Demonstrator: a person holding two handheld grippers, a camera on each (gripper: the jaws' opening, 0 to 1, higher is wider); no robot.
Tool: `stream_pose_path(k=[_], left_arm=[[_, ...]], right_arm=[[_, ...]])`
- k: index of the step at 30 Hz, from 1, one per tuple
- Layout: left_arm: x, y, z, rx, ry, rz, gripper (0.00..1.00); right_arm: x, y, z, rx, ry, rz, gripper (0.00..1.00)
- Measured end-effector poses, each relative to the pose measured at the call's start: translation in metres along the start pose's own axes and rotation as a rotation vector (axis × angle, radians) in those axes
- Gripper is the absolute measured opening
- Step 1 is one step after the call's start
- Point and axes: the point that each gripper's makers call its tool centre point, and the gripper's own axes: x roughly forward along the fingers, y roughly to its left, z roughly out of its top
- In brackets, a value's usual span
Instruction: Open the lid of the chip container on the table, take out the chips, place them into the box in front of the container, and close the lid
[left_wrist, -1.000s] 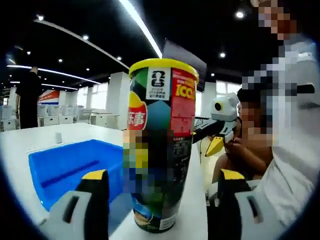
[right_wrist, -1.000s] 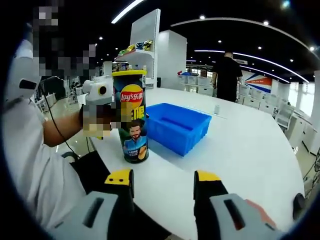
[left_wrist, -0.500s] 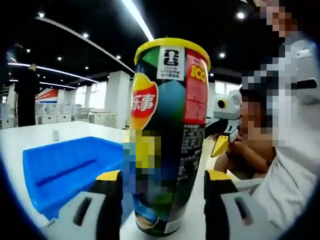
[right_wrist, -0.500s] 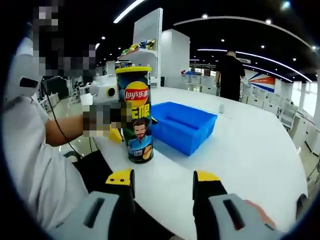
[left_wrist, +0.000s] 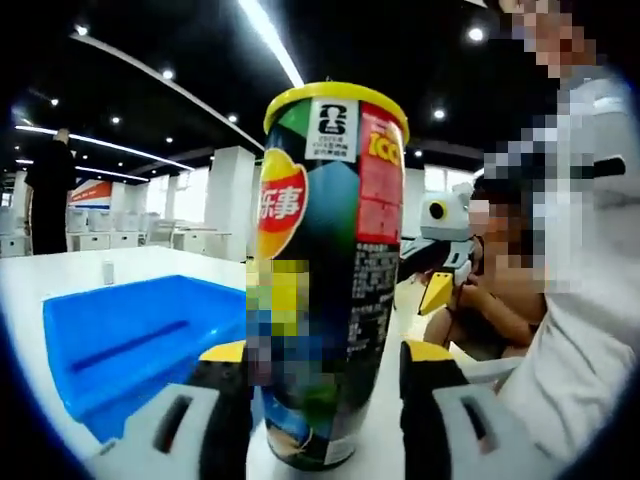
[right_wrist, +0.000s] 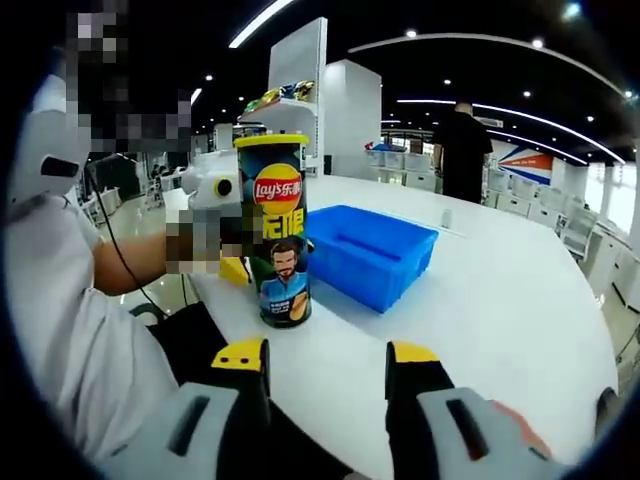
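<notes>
**Chip can between left jaws, lid on, right tool idle**

Big open hall, ceiling strip lights, white round counter. Chip container stands upright on the counter, yellow lid on. Left hand-held gripper: jaws spread, one each side of the can's lower body, close to it; contact cannot be told from the left gripper view. In the right gripper view the left hand-held gripper sits behind the chip container, a person's forearm behind it. Blue box just beyond the can on its right, seen from the right tool, touching or nearly so. In the left gripper view the blue box lies left of the jaws. Right hand-held gripper: jaws apart, gripping nothing, well short of the can, over bare counter. Person in dark clothes stands at the far side of the counter.
</notes>
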Motion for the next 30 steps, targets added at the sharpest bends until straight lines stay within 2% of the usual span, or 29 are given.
stream_pose_path(k=[3,6,8,13,15,17,18,19,20,21,22,23,25,28,30], left_arm=[[0.000,0.000,-0.002,-0.014,0.003,-0.003,0.55],[0.001,0.002,-0.004,0.007,0.003,0.000,0.49],[0.001,0.001,-0.003,-0.024,-0.010,-0.011,0.49],[0.001,0.001,-0.003,-0.012,-0.012,-0.015,0.49],[0.001,0.000,-0.003,-0.014,-0.015,-0.016,0.49],[0.001,0.000,-0.003,-0.011,-0.018,-0.017,0.49],[0.001,0.000,-0.003,-0.012,-0.021,-0.016,0.49],[0.001,0.000,-0.003,-0.012,-0.021,-0.016,0.49],[0.001,0.000,-0.003,-0.009,-0.022,-0.016,0.49],[0.001,0.000,-0.003,-0.009,-0.021,-0.017,0.48],[0.001,0.000,-0.003,-0.009,-0.020,-0.018,0.48],[0.001,0.000,-0.003,-0.007,-0.018,-0.019,0.48],[0.001,0.000,-0.003,-0.002,-0.009,-0.022,0.48],[0.001,0.001,-0.003,-0.001,-0.005,-0.022,0.48],[0.001,0.001,-0.003,-0.003,-0.009,-0.021,0.48]], right_arm=[[0.000,0.000,0.000,0.009,-0.002,-0.001,0.45],[0.000,0.000,-0.001,0.012,0.000,0.000,0.43],[0.000,0.000,0.000,0.009,-0.004,-0.001,0.43],[0.000,0.000,0.001,0.009,0.000,0.000,0.46],[-0.001,-0.003,0.006,0.014,-0.019,-0.006,0.47],[-0.002,-0.004,0.020,0.019,-0.062,-0.019,0.47],[-0.003,-0.005,0.035,-0.001,-0.127,-0.035,0.46],[-0.004,-0.007,0.044,-0.013,-0.165,-0.057,0.42],[-0.009,-0.008,0.069,-0.072,-0.287,-0.107,0.34],[-0.009,0.001,0.074,-0.113,-0.296,-0.084,0.33],[-0.008,0.010,0.075,-0.126,-0.270,-0.066,0.36],[-0.006,0.011,0.078,-0.117,-0.267,-0.072,0.43],[0.000,0.017,0.089,-0.157,-0.283,-0.068,0.46],[0.008,0.030,0.113,-0.078,-0.359,-0.017,0.50],[0.013,0.035,0.128,-0.080,-0.391,-0.020,0.53]])
